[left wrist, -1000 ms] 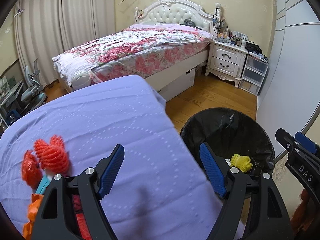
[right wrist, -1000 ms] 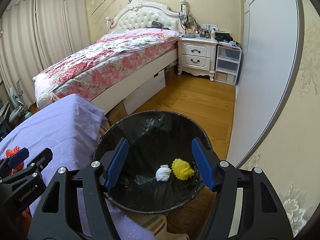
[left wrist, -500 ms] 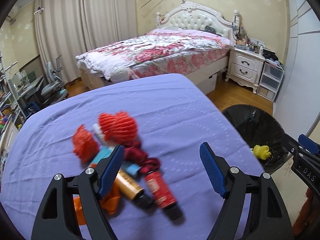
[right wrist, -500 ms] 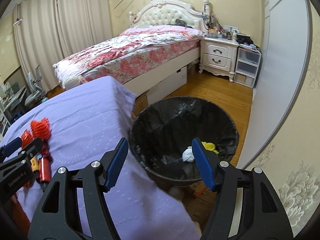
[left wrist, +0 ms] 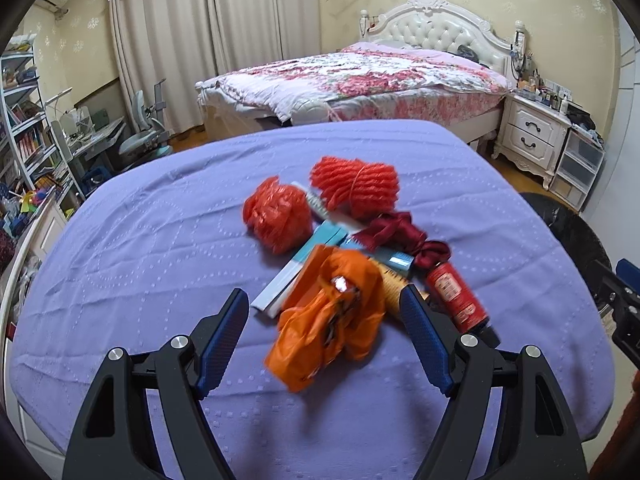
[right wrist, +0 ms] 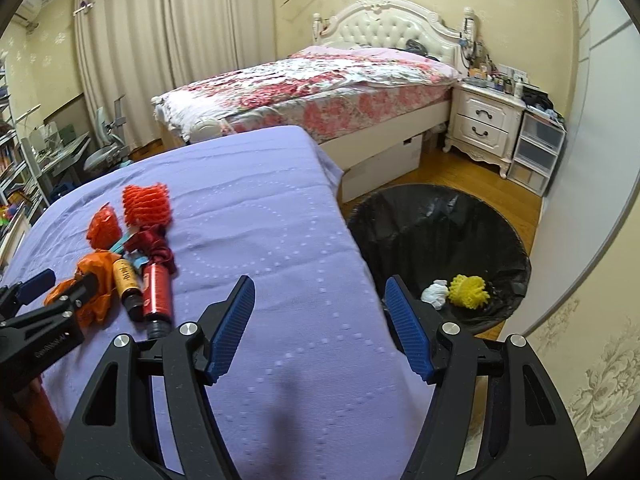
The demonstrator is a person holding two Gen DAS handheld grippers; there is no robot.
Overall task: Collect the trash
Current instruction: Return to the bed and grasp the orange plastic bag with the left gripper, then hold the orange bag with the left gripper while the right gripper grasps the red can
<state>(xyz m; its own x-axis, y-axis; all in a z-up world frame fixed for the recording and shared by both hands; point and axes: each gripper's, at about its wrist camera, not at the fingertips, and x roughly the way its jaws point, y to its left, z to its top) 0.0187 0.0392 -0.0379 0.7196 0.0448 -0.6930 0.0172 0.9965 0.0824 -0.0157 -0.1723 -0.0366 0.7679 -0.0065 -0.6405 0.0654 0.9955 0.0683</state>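
Your left gripper (left wrist: pixel 324 330) stands wide open at the bottom centre of its view, holding nothing, its jaws either side of the crumpled orange bag (left wrist: pixel 332 320) on the purple worktop (left wrist: pixel 140 260). Behind the bag, toward frame centre, lie the orange-red bag ball (left wrist: pixel 278 216), red foam net (left wrist: pixel 356 186), dark red ribbon (left wrist: pixel 396 234) and red bottle (left wrist: pixel 456 296). Your right gripper (right wrist: pixel 318 326) is empty, its jaws just having opened a little further over bare cloth. At the right of its view, the black bin (right wrist: pixel 436 256) holds a white wad (right wrist: pixel 436 294) and a yellow net (right wrist: pixel 469 291).
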